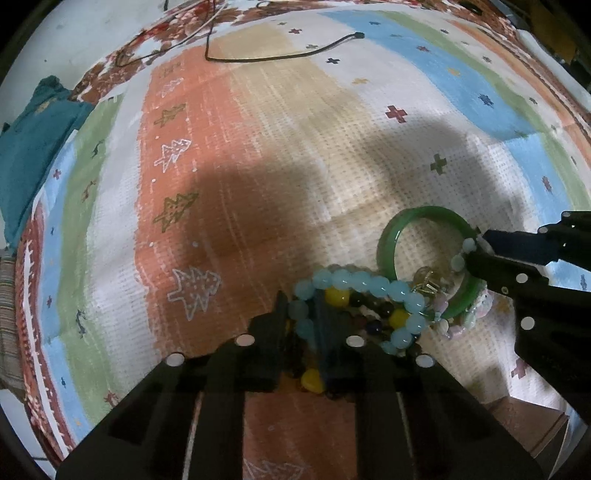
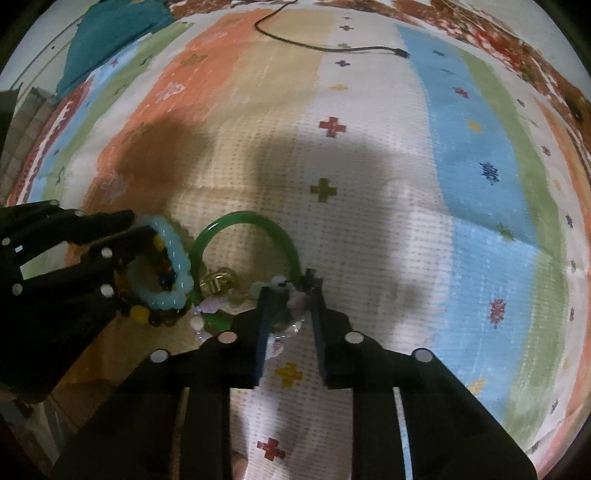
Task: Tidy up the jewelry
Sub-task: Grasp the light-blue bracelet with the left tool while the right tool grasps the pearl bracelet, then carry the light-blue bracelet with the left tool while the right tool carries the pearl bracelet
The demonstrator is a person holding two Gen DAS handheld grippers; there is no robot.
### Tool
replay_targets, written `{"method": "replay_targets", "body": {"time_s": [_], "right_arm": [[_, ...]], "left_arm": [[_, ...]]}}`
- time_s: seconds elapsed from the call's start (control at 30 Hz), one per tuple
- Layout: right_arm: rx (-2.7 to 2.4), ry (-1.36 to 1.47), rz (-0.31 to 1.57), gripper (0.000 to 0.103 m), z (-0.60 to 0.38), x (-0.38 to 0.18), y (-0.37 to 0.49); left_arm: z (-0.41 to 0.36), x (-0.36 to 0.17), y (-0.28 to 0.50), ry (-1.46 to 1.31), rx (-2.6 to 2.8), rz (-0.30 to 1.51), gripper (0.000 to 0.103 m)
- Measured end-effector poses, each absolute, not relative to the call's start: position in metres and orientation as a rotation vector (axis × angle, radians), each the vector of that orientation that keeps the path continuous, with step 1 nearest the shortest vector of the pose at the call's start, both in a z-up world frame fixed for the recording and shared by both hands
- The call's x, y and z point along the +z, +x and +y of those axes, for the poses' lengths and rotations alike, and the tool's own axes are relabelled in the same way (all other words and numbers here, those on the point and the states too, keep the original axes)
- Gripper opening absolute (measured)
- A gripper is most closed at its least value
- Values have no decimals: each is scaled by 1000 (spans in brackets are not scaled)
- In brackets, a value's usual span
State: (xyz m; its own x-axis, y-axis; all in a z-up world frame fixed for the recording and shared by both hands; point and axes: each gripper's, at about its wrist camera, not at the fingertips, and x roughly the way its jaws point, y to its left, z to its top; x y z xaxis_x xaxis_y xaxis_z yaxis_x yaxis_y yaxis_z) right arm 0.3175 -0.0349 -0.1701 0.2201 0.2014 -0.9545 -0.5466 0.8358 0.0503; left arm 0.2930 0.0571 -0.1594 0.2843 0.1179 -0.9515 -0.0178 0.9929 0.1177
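A heap of jewelry lies on a striped mat. A green bangle rests on edge. A light-blue bead bracelet lies over a dark bracelet with yellow beads. A pale pastel bead bracelet and a gold charm lie by the bangle. My left gripper has its fingers around the blue beads, narrowly parted. My right gripper straddles the bangle and pastel beads, fingers apart.
A black cable lies on the far part of the mat. A teal cloth lies at the mat's left edge. A brown box corner shows near the right side.
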Motion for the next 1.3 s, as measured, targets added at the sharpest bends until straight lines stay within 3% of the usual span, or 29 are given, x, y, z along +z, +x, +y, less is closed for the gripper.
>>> {"method": "replay_targets", "body": {"time_s": [0.3,1.3], "right_arm": [[529,-355,1225,9,-36,-162,312],[483,-298,1081,8,-60,-104,274]], "left_arm": [[62,-154,293,64,115,1287,11],[57,-91,251,-49,138,1168,11]]}}
